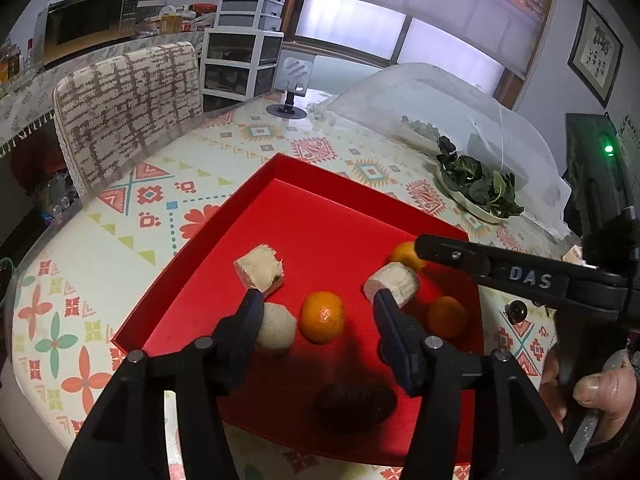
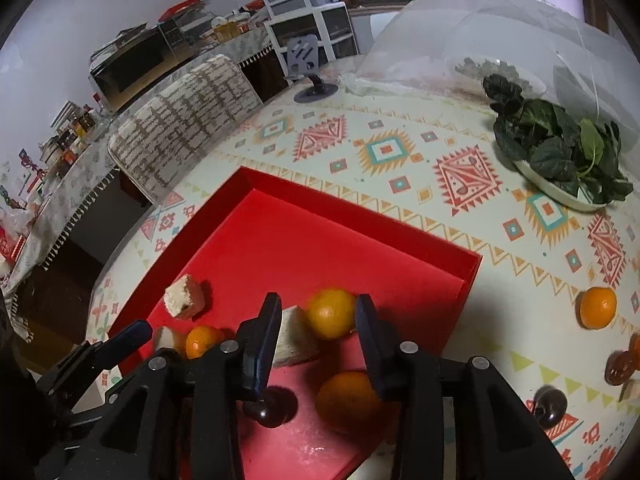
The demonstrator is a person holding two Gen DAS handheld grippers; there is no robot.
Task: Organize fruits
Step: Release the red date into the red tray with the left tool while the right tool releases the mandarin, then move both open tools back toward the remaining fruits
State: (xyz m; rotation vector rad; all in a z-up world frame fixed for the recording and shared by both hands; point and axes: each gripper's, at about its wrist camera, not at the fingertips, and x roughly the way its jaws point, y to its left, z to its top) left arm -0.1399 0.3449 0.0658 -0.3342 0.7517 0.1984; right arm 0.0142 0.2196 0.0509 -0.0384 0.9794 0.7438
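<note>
A red tray lies on the patterned table. It holds three oranges, pale cut fruit chunks and a dark avocado-like fruit. My left gripper is open and empty above the tray, around the middle orange. My right gripper is open and empty over the tray's right part; it shows in the left wrist view. Another orange and a dark plum lie on the table right of the tray.
A plate of green leaves stands beyond the tray under a mesh food cover. A phone stand is at the far edge, with a padded chair to the left. Brown fruit pieces lie at the right.
</note>
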